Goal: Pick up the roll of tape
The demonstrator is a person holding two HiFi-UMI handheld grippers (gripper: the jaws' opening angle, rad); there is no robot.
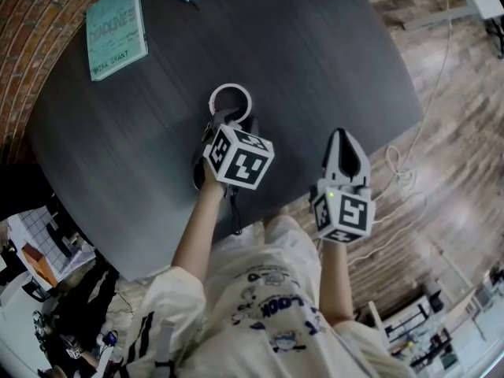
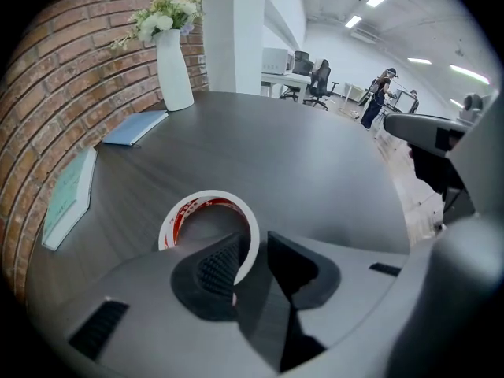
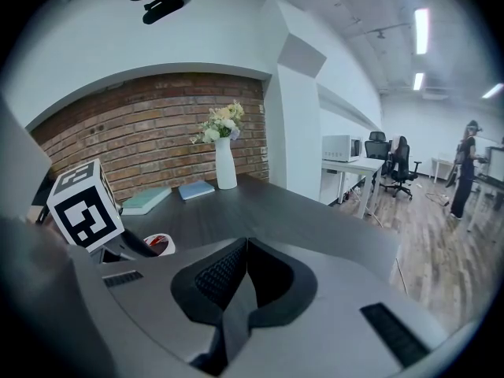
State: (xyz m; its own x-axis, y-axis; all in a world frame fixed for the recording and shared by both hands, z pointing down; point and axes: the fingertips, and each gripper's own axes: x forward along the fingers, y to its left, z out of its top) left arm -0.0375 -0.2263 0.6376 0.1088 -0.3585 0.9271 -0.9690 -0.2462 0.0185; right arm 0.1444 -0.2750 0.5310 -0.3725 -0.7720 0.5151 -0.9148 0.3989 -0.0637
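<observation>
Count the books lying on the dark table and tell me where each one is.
2. A teal book lies flat near the table's left edge in the head view. A blue book lies farther along that edge, nearer the white vase. None looks hidden.

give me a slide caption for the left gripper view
Left gripper, jaws open, straddling the wall of the roll of tape that lies flat on the dark table.
</observation>
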